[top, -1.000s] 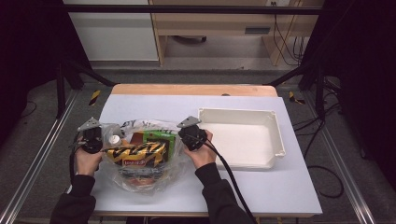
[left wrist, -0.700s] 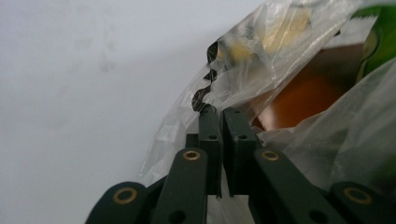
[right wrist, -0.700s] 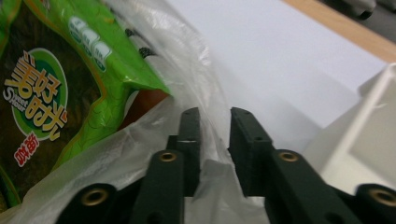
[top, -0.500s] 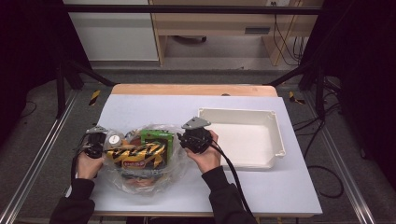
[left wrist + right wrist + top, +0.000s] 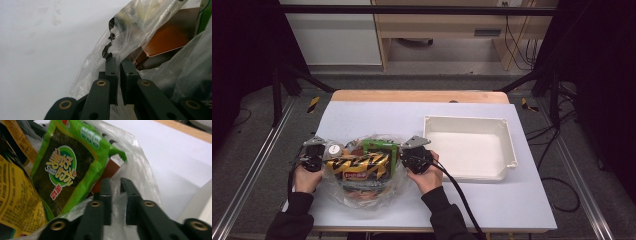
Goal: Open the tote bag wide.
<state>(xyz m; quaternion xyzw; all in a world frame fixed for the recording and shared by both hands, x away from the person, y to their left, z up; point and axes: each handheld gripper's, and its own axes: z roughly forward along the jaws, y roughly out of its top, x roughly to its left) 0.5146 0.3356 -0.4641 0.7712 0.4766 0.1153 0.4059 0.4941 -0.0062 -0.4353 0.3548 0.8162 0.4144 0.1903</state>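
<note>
We had the table (image 5: 492, 200) before us, and on its near left part lay the clear plastic bag (image 5: 362, 192), full of snack packs, with the empty white tray (image 5: 507, 155) just beside it to the right. Over the last second the bag's mouth had been drawn wider: our two grippers stood farther apart than a second earlier, and the bag had spread between them, so the packs inside lay more exposed.

The left gripper (image 5: 117, 62) pinched the bag's left edge, its jaws nearly closed with only thin film between them. The right gripper (image 5: 115, 185) held the right edge the same way, jaws narrowly parted around a fold of plastic, close to the tray's near left corner.

Inside, the yellow-and-black pack (image 5: 357, 164) lay across the top, the green seaweed pack (image 5: 67, 167) stood toward the right rim, and a copper-brown box (image 5: 165, 42) sat behind the film on the left. We judged the opening step well along, and that the contents were about ready to be moved out toward the tray.
</note>
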